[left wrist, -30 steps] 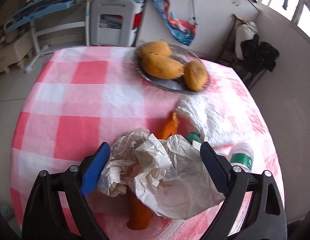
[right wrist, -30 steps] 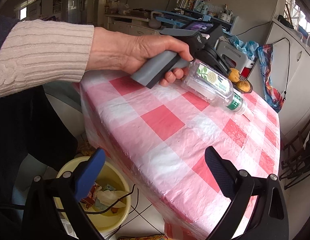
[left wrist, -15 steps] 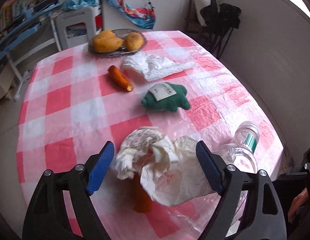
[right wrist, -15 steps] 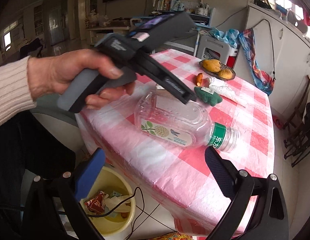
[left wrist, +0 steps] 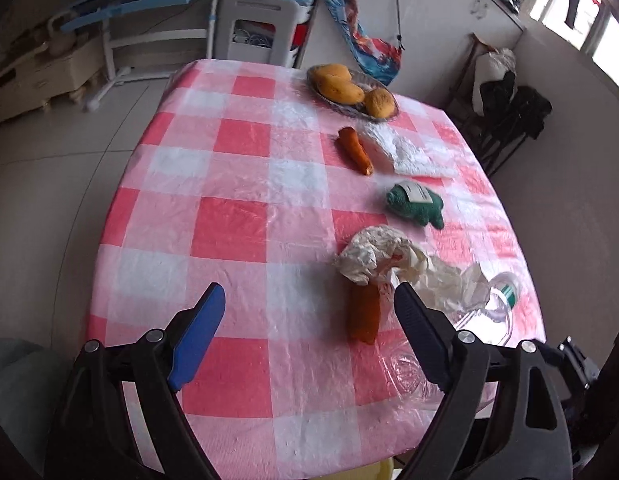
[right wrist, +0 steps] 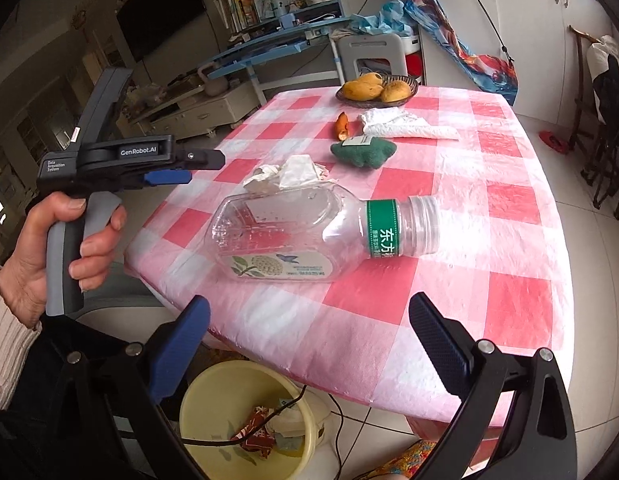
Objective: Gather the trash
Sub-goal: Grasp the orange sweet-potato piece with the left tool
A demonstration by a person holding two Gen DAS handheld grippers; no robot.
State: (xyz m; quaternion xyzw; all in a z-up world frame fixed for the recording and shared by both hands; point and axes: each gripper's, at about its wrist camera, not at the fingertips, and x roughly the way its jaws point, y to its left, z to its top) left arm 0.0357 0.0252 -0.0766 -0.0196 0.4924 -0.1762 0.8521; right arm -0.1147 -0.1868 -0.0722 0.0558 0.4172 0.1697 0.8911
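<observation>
A clear plastic bottle [right wrist: 309,232] with a green label lies on its side on the pink checked table [right wrist: 509,292], just beyond my right gripper [right wrist: 309,344], which stands open and holds nothing. A crumpled white paper [left wrist: 381,256] lies on the table over one end of a carrot [left wrist: 363,312], just beyond my left gripper's right finger. My left gripper [left wrist: 309,332] hovers over bare cloth, its jaws wide and closing with nothing between them. In the right wrist view a hand holds the left gripper [right wrist: 189,168] off the table's left edge. The bottle [left wrist: 485,312] shows partly behind that finger.
A yellow bin [right wrist: 245,416] with wrappers stands on the floor under the near table edge. Further back lie a green plush toy [left wrist: 413,204], a second carrot [left wrist: 353,150], a white cloth [left wrist: 401,148] and a fruit plate [left wrist: 349,88]. Chairs [right wrist: 605,128] stand at the right.
The left gripper has drawn back and to the left, so the crumpled paper that was between its jaws now lies outside them. The right view has rolled, and the bottle lies closer.
</observation>
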